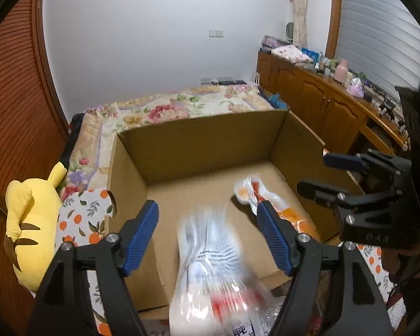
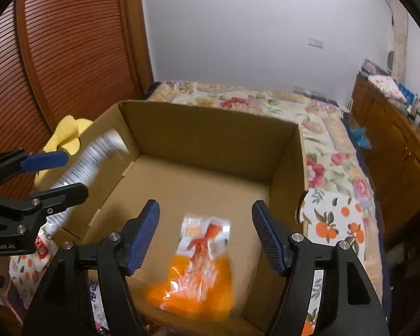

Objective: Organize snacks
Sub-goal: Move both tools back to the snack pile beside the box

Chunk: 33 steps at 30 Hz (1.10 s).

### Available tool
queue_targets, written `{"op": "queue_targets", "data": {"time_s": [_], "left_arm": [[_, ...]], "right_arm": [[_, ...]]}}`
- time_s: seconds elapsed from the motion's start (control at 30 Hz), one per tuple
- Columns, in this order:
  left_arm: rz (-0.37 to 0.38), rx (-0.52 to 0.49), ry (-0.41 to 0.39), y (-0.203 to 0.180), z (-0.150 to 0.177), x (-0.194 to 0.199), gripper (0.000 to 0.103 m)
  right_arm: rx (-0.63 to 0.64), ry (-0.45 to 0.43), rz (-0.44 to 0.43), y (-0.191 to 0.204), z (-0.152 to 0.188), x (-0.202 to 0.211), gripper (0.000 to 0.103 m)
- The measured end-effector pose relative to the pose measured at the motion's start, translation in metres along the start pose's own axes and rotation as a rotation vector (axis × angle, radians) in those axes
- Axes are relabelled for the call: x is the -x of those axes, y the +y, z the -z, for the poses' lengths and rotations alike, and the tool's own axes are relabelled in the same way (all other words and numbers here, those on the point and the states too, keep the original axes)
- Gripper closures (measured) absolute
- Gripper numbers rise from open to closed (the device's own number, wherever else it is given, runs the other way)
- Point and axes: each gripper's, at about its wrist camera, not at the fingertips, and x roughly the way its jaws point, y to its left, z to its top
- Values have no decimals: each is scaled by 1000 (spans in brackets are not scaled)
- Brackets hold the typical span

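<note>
Now both grippers hang over the near edge of an open cardboard box (image 1: pixel 198 140) that sits on a bed with a floral quilt (image 1: pixel 165 109). Left gripper (image 1: pixel 207 235) has its jaws standing wide, the blue pads well apart, and a white bag (image 1: pixel 210 268) with grey stripes and red print lies blurred in the gap between them, touching neither pad; its near end crosses the near wall of the box while its far end reaches over the box floor. From the right wrist view the same white bag (image 2: pixel 89 162) slants across the left wall of the box, beside the left gripper (image 2: pixel 56 173). Right gripper (image 2: pixel 205 233) is likewise wide, pads clear of anything, and an orange bag (image 2: pixel 198 266) with a clear top and a red figure on it lies smeared between and beyond the fingers, on the box floor near the near wall. In the left wrist view that orange bag (image 1: pixel 254 193) lies on the floor toward the right wall, partly behind the left gripper's right finger, and the right gripper (image 1: pixel 319 173) is over the right wall, its jaws apart. A yellow plush (image 1: pixel 33 224) rests at the left of the box on a cloth printed with oranges (image 1: pixel 81 218). Wooden cabinets (image 1: pixel 322 103) run along the right side of the room, their top crowded with small items too small to tell
</note>
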Motion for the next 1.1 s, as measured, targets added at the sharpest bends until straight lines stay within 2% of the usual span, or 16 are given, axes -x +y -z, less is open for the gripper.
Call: {"op": "queue_targets", "data": {"time_s": [0.27,0.6,0.83,1.1], "left_arm": [[15,-22,-48,0,15,26,28],[55,-44,-97,-9,73,63,28],[94,-12,-73,-16,113,65,28],[105,4,-9,-25,159,48,28]], "right_arm": [[51,-69,-39,18,14,32,33],[95,-120,-84,30,67,76,33],[97,-98,-108,36,112,82,33],[88,-24,-112,37,155,60,35]]}}
